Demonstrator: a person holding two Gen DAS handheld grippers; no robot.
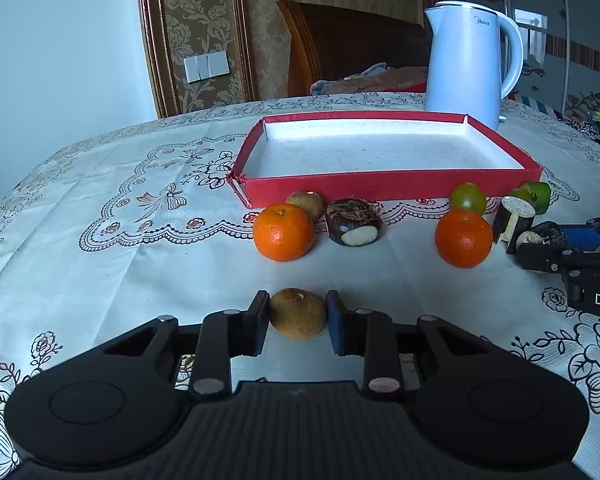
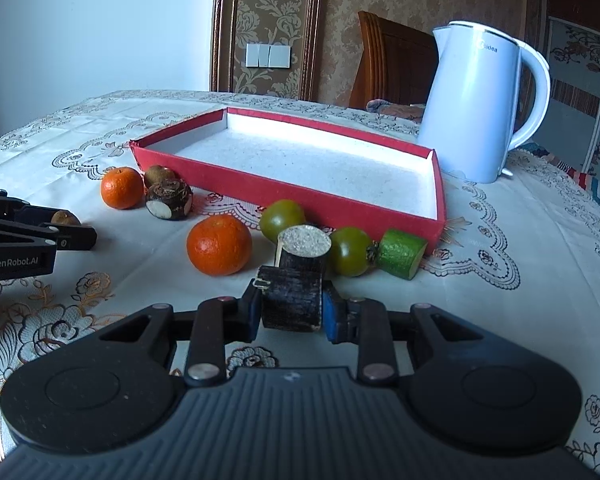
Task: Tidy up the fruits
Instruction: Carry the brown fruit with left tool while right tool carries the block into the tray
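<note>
While the round table's lace-patterned cream tablecloth [image 1: 100, 208] is lying bare to the near left and curving away at its far edge, you are working in the open strip between yourself and the shallow red cardboard tray with a white lining [image 1: 388, 188]. That tray is sitting empty, its near wall just behind the row of fruit, and the tall white electric kettle [image 1: 468, 56] is standing at its far right corner. Your left gripper [image 1: 298, 314] is pinching a small round brown fruit [image 1: 298, 313] resting on the cloth. Your right gripper [image 2: 292, 306] is clamping a short dark-barked cut cylinder with a pale end [image 2: 296, 280]. A bright orange mandarin [image 2: 219, 244], two green tomatoes [image 2: 281, 216] and a green cut piece [image 2: 402, 254] are crowding the tray's near right wall; another mandarin [image 1: 283, 232] and a dark brown peeled tuber [image 1: 353, 227] are lying further left.
</note>
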